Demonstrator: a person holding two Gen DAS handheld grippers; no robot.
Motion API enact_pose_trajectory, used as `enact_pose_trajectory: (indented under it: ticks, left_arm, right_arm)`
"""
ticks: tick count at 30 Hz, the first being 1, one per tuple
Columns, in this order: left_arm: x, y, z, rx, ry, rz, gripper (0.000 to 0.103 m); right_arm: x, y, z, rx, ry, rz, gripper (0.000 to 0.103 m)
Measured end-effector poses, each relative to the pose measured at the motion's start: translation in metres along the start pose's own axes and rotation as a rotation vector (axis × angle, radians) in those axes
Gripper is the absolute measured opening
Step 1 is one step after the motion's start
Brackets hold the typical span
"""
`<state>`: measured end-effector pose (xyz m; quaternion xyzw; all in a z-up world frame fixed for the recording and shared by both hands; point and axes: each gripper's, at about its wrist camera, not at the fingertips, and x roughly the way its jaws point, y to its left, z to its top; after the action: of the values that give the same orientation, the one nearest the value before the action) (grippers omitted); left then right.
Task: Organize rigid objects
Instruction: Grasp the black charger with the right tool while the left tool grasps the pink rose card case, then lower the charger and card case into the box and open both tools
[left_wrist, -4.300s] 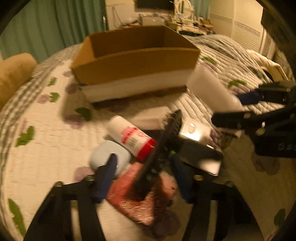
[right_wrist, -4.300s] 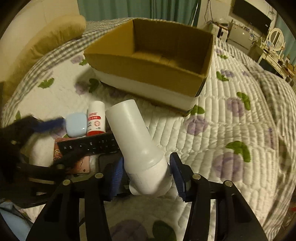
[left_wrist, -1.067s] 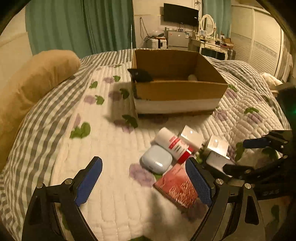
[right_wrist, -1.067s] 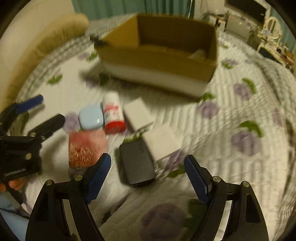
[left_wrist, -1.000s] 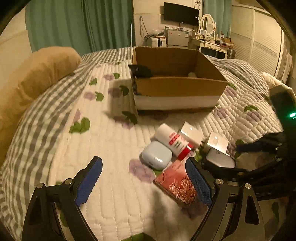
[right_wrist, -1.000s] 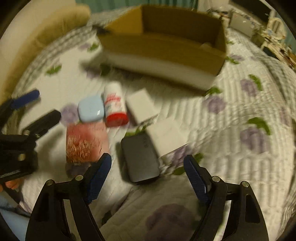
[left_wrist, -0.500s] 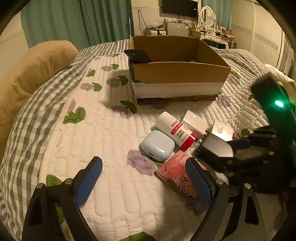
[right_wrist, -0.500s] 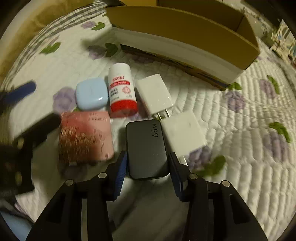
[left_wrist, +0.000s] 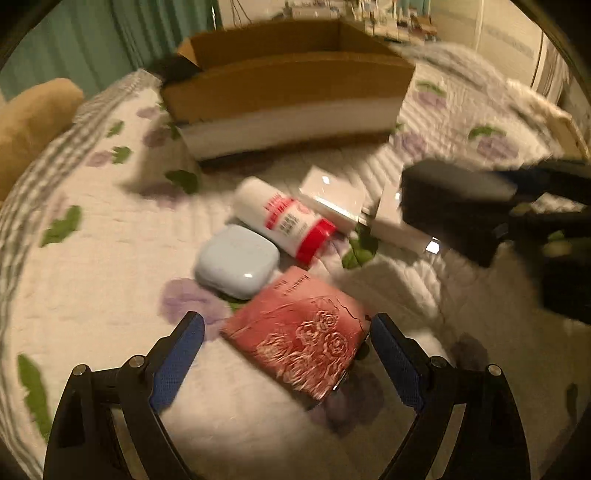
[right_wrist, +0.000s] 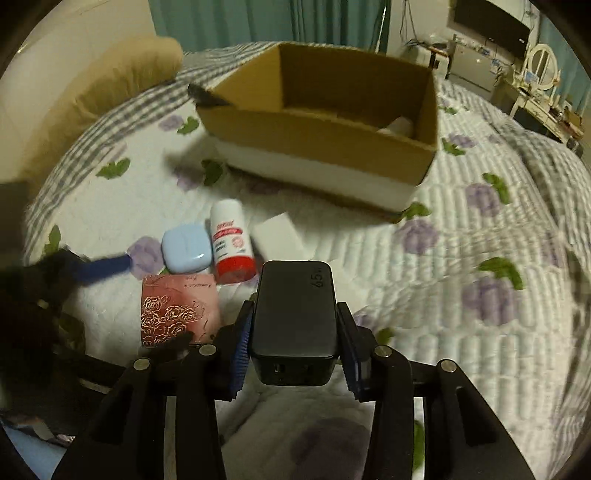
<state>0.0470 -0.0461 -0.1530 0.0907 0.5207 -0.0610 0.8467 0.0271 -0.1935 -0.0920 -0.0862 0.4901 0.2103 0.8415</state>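
My right gripper (right_wrist: 294, 345) is shut on a black 65W charger (right_wrist: 295, 321), held above the quilt; the charger shows at right in the left wrist view (left_wrist: 454, 199). My left gripper (left_wrist: 288, 354) is open, its jaws either side of a red rose-embossed card case (left_wrist: 303, 336). Beyond the case lie a pale blue earbud case (left_wrist: 236, 260), a white bottle with a red cap (left_wrist: 286, 221) and white adapter blocks (left_wrist: 332, 194). The cardboard box (right_wrist: 325, 129) stands farther back, with a white object (right_wrist: 400, 125) inside it.
A tan pillow (right_wrist: 122, 77) lies at the back left. A dark object (right_wrist: 205, 94) rests on the box's left corner. Furniture, a mirror and a TV (right_wrist: 491, 18) stand beyond the bed.
My right gripper has closed on the black charger and lifted it off the quilt. My left gripper has moved forward and lower, up to the red card case.
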Motion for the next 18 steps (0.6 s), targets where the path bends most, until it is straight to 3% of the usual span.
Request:
enact_pose_trajectory:
  ticks: [7,18]
  left_arm:
    - [0.02,-0.012,0.007,0.031,0.046,0.017,0.092]
    - [-0.03,-0.004,0.0,-0.02,-0.039,-0.117,0.091]
  right_arm:
    - [0.011,-0.006,-0.001,0.016,0.011,0.036,0.042]
    - [-0.016,-0.012,0.002,0.023,-0.059,0.024,0.042]
